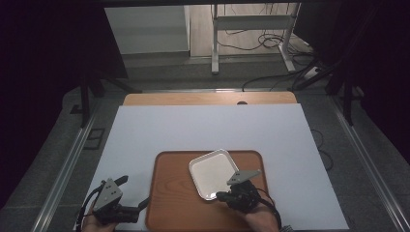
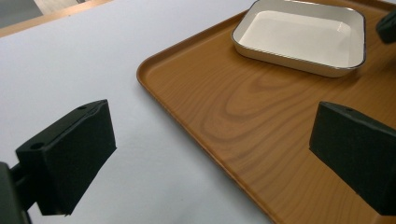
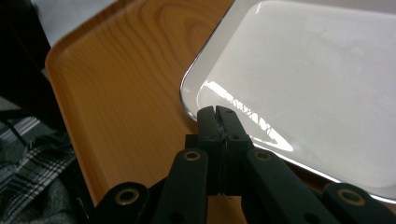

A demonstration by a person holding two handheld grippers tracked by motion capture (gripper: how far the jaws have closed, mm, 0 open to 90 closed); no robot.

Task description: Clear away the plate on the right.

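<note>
A white enamel dish [image 1: 212,171] with a dark rim lies turned at an angle on the right half of a wooden tray [image 1: 174,193]. My right gripper [image 1: 220,195] is at the dish's near corner. In the right gripper view its jaws [image 3: 217,112] are pressed together on the rim of the dish [image 3: 317,93], above the tray [image 3: 126,84]. My left gripper [image 1: 133,191] is open over the white table at the tray's near left corner. Between its spread jaws [image 2: 215,126] I see only the tray [image 2: 243,107], and the dish [image 2: 303,35] farther off.
A white sheet [image 1: 203,130] covers the table, with a strip of bare wood [image 1: 208,98] at the far edge. Beyond it the floor holds a desk frame [image 1: 251,34] and loose cables [image 1: 270,43]. Checked cloth [image 3: 32,172] lies at the near edge.
</note>
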